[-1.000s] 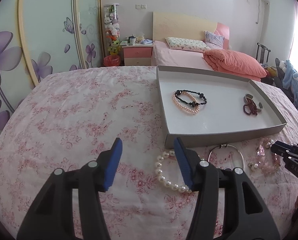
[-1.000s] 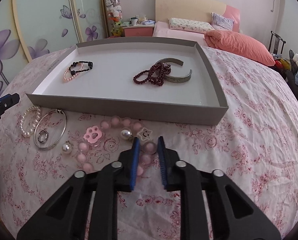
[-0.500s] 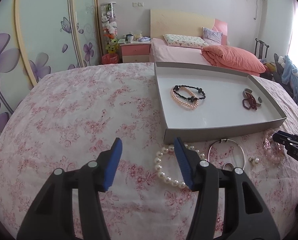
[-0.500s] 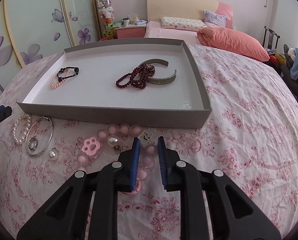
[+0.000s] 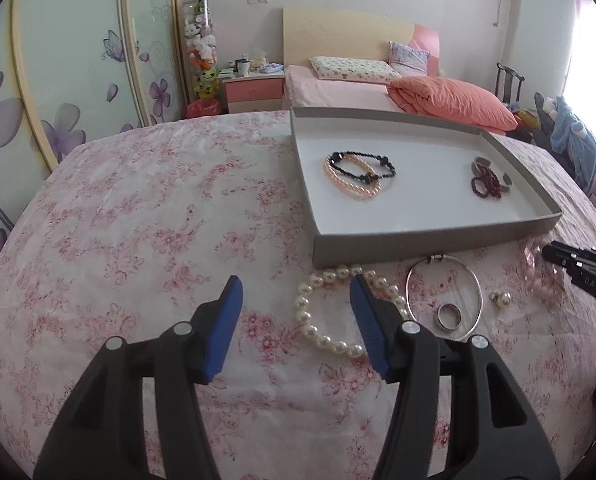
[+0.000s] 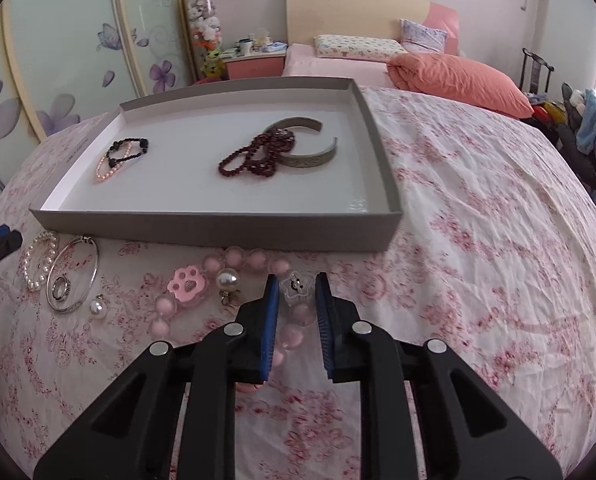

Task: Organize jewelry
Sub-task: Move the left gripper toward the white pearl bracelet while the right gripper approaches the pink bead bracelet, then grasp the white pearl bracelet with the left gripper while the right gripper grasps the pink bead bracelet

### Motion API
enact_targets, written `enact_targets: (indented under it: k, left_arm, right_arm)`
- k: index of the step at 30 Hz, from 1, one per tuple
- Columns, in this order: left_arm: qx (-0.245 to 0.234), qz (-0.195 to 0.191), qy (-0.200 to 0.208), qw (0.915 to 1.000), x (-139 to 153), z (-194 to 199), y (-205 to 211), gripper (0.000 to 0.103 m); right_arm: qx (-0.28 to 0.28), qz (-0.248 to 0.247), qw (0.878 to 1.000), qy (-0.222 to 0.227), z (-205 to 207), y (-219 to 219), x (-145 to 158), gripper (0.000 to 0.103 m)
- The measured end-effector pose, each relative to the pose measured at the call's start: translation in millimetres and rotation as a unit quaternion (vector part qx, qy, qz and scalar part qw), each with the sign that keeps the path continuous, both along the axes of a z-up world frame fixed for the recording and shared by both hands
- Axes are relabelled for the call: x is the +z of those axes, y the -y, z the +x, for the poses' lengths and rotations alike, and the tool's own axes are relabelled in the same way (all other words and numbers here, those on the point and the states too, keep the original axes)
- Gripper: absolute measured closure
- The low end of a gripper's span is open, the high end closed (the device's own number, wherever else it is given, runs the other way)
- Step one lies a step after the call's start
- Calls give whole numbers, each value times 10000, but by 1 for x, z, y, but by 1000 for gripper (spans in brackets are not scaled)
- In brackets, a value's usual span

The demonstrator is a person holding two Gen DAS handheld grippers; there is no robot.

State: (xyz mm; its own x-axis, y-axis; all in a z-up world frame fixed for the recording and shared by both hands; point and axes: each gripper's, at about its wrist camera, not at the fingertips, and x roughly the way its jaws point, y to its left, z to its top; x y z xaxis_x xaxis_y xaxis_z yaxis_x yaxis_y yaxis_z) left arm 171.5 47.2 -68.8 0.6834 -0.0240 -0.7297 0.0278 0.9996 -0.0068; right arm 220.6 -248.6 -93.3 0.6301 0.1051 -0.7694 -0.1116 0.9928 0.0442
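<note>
The right gripper (image 6: 296,316) has its blue pads narrowly parted around the near arc of the pink bead bracelet (image 6: 234,258). A clear star charm (image 6: 295,289) sits just ahead, between the fingertips, with pale beads lying in the gap behind it; whether the pads already press on the beads I cannot tell, so I judge it poised to close, not gripping. The bracelet's loop spreads to the left of and ahead of these jaws, and its far arc touches the front wall of the grey tray (image 6: 218,226), which lies straight ahead. The lift therefore has to go up and forward over that wall. The left gripper (image 5: 296,320) is wide open and holds nothing. Its right pad overlaps the white pearl bracelet (image 5: 318,320), most of whose loop lies between the fingertips. A silver bangle (image 5: 444,300) with a ring (image 5: 450,316) inside it lies further right. The right hand is plainly nearer the pink piece, the left nearer the pearls. Inside the tray rest a black-and-pink bracelet pair (image 6: 122,156), dark red beads (image 6: 254,156) and a metal cuff (image 6: 310,156). Everything sits on a pink floral cloth (image 6: 478,240), soft and creased, so beads may drag or snag. Behind are a bed (image 6: 358,64) and a wardrobe with flower-painted doors (image 6: 78,60).
</note>
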Motion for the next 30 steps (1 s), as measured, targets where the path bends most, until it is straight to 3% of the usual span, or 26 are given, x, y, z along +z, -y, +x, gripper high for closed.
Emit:
enact_targets:
  k: [4, 11, 22, 26, 30]
  left_arm:
    - [-179, 41, -139, 9997, -7, 3, 8, 49]
    - [-224, 21, -405, 9989, -20, 13, 13, 70]
    - [-265, 118, -389, 9988, -20, 16, 15, 72]
    - [-268, 156, -378, 9988, -20, 15, 16, 92]
    - [-279, 227, -363, 9987, -20, 15, 17, 93]
  right_arm:
    - [9, -61, 10000, 5, 0, -1, 0, 83]
    - [12, -40, 10000, 0, 1, 0, 0, 83]
    - [12, -41, 10000, 0, 1, -1, 0, 83]
    - [16, -6, 10000, -3, 1, 0, 0, 83]
    - [19, 29, 10000, 1, 1, 0, 0, 83]
